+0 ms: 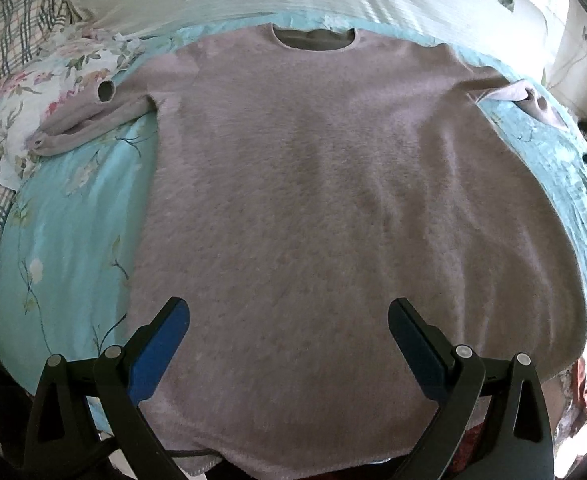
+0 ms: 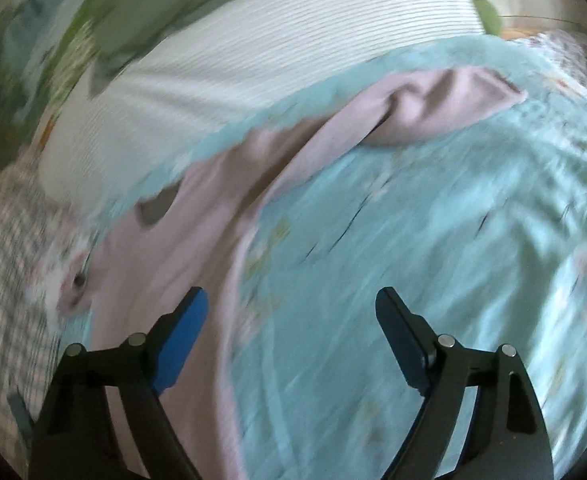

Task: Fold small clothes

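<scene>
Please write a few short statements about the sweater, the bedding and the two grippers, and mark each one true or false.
1. The pink sweater lies spread out flat, neckline away from the left gripper. True.
2. The left gripper is clamped on the sweater's hem. False: its fingers stand apart above the fabric and hold nothing.
3. The sweater rests on a turquoise floral blanket. True.
4. The right gripper holds a sleeve. False: it is open and holds nothing; the sleeve lies farther off on the blanket.
5. The sleeve by the floral pillow is bunched up. True.
</scene>
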Tool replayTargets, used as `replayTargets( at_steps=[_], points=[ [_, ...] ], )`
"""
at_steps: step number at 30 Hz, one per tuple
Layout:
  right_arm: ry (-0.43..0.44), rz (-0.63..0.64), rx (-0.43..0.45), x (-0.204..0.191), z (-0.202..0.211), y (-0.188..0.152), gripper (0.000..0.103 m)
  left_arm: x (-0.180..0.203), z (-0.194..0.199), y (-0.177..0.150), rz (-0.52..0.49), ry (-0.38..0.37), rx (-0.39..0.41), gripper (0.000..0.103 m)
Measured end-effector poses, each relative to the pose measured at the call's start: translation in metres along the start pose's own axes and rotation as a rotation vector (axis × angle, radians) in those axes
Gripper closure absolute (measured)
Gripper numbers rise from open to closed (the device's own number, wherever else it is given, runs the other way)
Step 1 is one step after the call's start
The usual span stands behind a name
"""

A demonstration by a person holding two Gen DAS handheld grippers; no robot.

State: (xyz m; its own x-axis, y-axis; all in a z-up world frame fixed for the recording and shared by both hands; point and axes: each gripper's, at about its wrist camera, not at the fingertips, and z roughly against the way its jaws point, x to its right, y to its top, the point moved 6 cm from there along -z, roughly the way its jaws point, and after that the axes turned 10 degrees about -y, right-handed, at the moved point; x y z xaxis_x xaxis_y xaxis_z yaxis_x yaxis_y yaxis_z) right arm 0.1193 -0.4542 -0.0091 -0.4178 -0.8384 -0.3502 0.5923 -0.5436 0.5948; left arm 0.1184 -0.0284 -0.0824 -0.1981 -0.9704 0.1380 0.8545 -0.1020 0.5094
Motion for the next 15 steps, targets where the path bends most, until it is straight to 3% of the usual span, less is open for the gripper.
replayTargets(
  at_steps=[2, 10, 15],
  points=[
    [-0.048, -0.059, 0.005, 0.02, -0.012, 0.027, 0.026, 0.0, -0.003, 0.004, 0.004, -0.007, -0.003, 0.003],
    [-0.233, -0.292, 0.044, 0.115, -0.079, 0.153, 0.026, 0.0, -0.027, 0.01, -0.005, 0.005, -0.079, 0.003],
    [-0.359, -0.398, 0.005, 0.161, -0.132, 0.195, 0.026, 0.004, -0.047, 0.018, 0.004, -0.014, -0.124, 0.003]
  ],
)
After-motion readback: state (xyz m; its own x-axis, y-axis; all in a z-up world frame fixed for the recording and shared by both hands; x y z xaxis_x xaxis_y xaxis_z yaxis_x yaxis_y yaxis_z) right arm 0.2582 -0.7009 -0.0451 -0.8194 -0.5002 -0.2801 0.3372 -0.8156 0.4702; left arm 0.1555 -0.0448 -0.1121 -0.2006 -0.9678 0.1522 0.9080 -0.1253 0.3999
